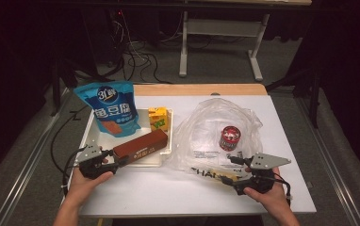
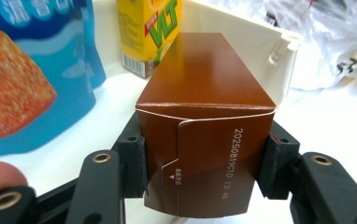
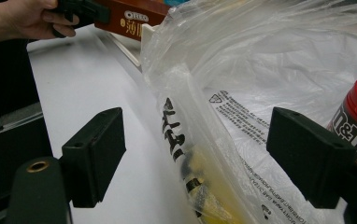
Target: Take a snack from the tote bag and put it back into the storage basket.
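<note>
- Holding the brown box (image 2: pixel 204 140) by its near end with my left gripper (image 1: pixel 103 161); the jaws are closed tight on both sides of it.
- That box lies with its far end in the white tray (image 1: pixel 166 155), and its near end sticks out over the desk (image 1: pixel 168 193).
- My right gripper (image 3: pixel 195 158) has its jaws wide open, one on each side of the edge of the clear plastic bag (image 3: pixel 260 70). They are not pinching it yet.
- I think the box could tip or slip, because I hold it only at one end and it is long.
- I think the bag could slide away when my jaws close, because it is thin and floppy.
- The box might bump the yellow juice carton (image 2: pixel 151 32) just past it.
- Counting: one brown box, one blue snack bag (image 1: pixel 110 108), one yellow juice carton, one tray, one plastic bag, and one red candy tub (image 1: pixel 230 137) in the bag.
</note>
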`<act>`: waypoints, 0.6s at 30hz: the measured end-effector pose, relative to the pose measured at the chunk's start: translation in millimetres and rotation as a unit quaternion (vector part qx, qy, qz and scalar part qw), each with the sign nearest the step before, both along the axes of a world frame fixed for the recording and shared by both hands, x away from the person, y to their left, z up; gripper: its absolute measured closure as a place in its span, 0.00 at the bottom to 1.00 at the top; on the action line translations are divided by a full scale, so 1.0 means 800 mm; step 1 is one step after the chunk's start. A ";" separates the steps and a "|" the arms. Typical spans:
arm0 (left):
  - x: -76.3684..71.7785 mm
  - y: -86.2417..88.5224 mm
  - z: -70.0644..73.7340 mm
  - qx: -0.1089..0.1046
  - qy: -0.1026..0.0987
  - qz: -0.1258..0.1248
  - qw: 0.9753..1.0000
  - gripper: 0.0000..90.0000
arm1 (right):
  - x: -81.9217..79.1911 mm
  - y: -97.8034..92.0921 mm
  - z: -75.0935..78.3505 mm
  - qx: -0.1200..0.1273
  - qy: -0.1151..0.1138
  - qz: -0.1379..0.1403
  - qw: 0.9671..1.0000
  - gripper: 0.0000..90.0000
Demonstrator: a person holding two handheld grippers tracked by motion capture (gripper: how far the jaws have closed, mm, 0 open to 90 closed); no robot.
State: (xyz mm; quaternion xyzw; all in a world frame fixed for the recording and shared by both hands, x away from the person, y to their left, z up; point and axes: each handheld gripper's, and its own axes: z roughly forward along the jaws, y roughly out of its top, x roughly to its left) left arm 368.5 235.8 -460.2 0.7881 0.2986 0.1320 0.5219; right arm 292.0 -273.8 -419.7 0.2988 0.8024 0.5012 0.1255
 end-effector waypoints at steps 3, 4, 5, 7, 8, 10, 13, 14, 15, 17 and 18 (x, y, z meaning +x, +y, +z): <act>0.002 0.000 -0.004 -0.007 0.003 0.004 1.000 0.52 | 0.000 0.000 0.000 -0.001 0.001 -0.001 1.000 0.22; 0.003 -0.001 -0.006 -0.007 0.004 0.005 1.000 0.52 | 0.000 0.000 0.000 -0.001 0.001 -0.001 1.000 0.22; 0.003 -0.002 -0.007 -0.007 0.003 0.006 1.000 0.52 | 0.000 0.000 0.000 -0.001 0.001 -0.001 1.000 0.22; 0.002 -0.005 -0.007 0.005 0.001 0.002 1.000 0.50 | 0.000 0.001 0.000 -0.003 0.001 0.000 1.000 0.22; 0.002 -0.006 -0.007 0.005 0.008 -0.003 1.000 0.49 | 0.000 0.001 -0.001 -0.004 0.001 0.000 1.000 0.22; 0.000 -0.009 -0.007 0.014 0.011 -0.002 1.000 0.46 | 0.000 0.001 -0.001 -0.003 0.001 0.000 1.000 0.22; -0.002 -0.010 -0.004 0.007 0.017 0.006 1.000 0.39 | -0.001 0.002 -0.002 -0.004 0.001 0.001 1.000 0.22; -0.003 -0.009 -0.002 0.005 0.016 0.013 1.000 0.36 | -0.001 0.002 -0.002 -0.005 0.001 0.000 1.000 0.22; -0.004 -0.007 0.002 0.005 0.014 0.021 1.000 0.32 | -0.001 0.002 -0.002 -0.006 0.001 0.000 1.000 0.22; -0.009 -0.006 0.009 0.002 0.009 0.036 0.999 0.27 | -0.002 0.001 -0.001 -0.007 0.001 -0.001 1.000 0.22; -0.014 -0.004 0.014 -0.003 0.007 0.049 0.999 0.27 | -0.002 0.000 -0.001 -0.007 0.000 -0.001 1.000 0.22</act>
